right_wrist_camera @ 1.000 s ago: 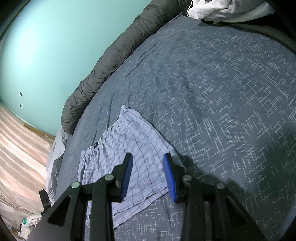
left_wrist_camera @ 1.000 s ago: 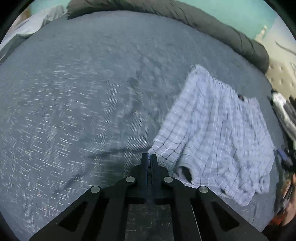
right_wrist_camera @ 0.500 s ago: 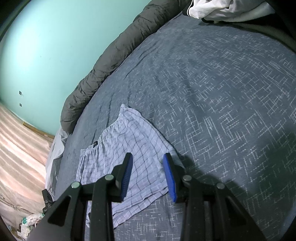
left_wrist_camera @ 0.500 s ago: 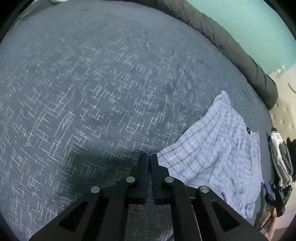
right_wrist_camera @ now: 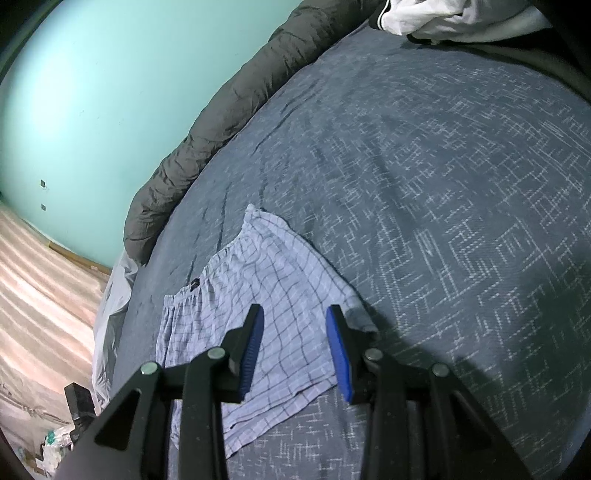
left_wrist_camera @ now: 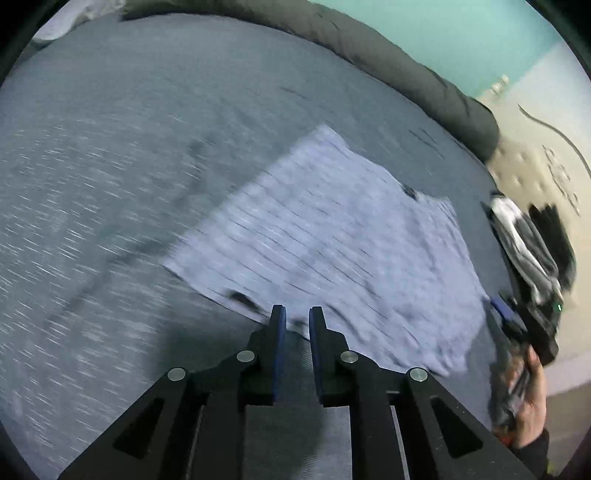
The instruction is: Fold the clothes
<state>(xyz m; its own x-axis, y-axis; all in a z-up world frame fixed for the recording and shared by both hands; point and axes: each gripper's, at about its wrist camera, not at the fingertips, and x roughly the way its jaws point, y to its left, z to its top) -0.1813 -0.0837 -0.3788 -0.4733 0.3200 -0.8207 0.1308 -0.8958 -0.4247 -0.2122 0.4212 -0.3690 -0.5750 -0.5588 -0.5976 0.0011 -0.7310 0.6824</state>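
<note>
The shorts (left_wrist_camera: 325, 236), pale blue check, lay spread flat on the dark blue bedspread (left_wrist_camera: 110, 166), waistband toward the bed's edge; in the left wrist view they were smeared by motion blur, in the right wrist view they (right_wrist_camera: 266, 295) were sharp. The left gripper (left_wrist_camera: 297, 317) hung over the near hem of the shorts, its jaws opening and only narrowly apart; whether any cloth sat between the pads could not be told through the blur, though nothing seemed pinched. The right gripper (right_wrist_camera: 295, 325) stood above the shorts near their right edge, jaws moderately wide, the cloth showing flat through the gap and nothing gripped. A grey duvet (right_wrist_camera: 229, 103) was rolled along the bed's far side against a teal wall (right_wrist_camera: 92, 74); white clothes (right_wrist_camera: 436, 18) were piled at the top of the right wrist view. At the right border of the left wrist view a hand (left_wrist_camera: 528, 402) held the other gripper.
</note>
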